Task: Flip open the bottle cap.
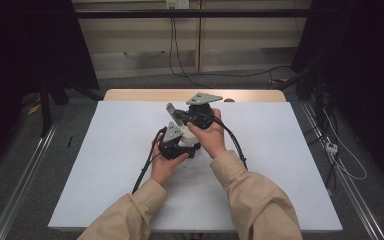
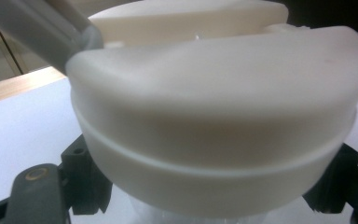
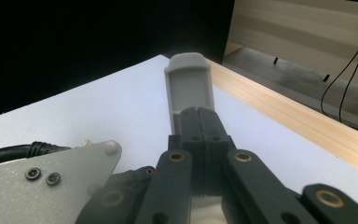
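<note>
Cream plastic, close up: in my left gripper view a round lid [image 2: 223, 135] spans most of the frame, a raised seam ringing it below the middle, a clear body just showing under it at the bottom edge. My left gripper's [image 2: 214, 198] black jaws rise at lower left and lower right of that frame, one pressed on either side of the lid, so this gripper is clamped on the lid. A grey handle [image 2: 37, 28] crosses the upper left corner, touching the lid's upper edge.

In the high view my left gripper [image 1: 177, 145] sits at frame centre over the white counter [image 1: 280, 165], with the right gripper [image 1: 192, 117] just above and right of it, the two nearly touching. The lid itself is hidden there by hands and grippers.

In my right gripper view the right gripper's [image 3: 199, 116] jaws stand pressed together at frame centre, narrow, gripping the lower end of the grey handle [image 3: 189, 84], which stands up beyond them toward the top of the frame. The left gripper's grey plate [image 3: 42, 182] lies at lower left.
</note>
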Demonstrator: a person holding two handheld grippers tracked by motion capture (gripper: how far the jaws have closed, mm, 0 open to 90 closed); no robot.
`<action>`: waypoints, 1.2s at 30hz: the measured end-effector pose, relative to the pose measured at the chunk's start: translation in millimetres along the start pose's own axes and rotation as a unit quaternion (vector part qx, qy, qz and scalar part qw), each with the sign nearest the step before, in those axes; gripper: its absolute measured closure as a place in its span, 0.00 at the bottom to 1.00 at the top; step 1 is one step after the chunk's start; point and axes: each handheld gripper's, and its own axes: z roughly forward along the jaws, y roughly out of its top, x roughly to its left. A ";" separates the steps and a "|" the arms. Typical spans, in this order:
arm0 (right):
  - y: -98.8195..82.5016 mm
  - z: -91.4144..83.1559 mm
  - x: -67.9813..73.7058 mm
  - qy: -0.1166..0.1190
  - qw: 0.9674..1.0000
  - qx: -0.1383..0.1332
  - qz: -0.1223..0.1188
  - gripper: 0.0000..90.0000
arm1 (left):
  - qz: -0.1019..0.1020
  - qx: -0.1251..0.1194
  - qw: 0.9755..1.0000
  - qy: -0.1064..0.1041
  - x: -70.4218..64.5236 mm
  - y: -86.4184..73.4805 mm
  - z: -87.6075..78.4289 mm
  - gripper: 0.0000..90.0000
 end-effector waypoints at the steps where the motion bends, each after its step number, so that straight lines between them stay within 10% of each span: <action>1: 0.1 0.3 0.0 0.000 1.000 0.000 0.000 1.00 | 0.001 0.000 1.000 0.000 0.2 0.0 -0.1 0.21; 27: -4.5 17.9 -3.4 0.000 0.999 0.042 0.018 1.00 | 0.007 -0.004 1.000 -0.008 0.2 -1.1 0.7 0.21; 36: -16.5 -14.9 -10.7 -0.010 0.999 -0.006 0.032 0.58 | 0.012 0.008 1.000 -0.024 2.8 3.3 -22.2 0.08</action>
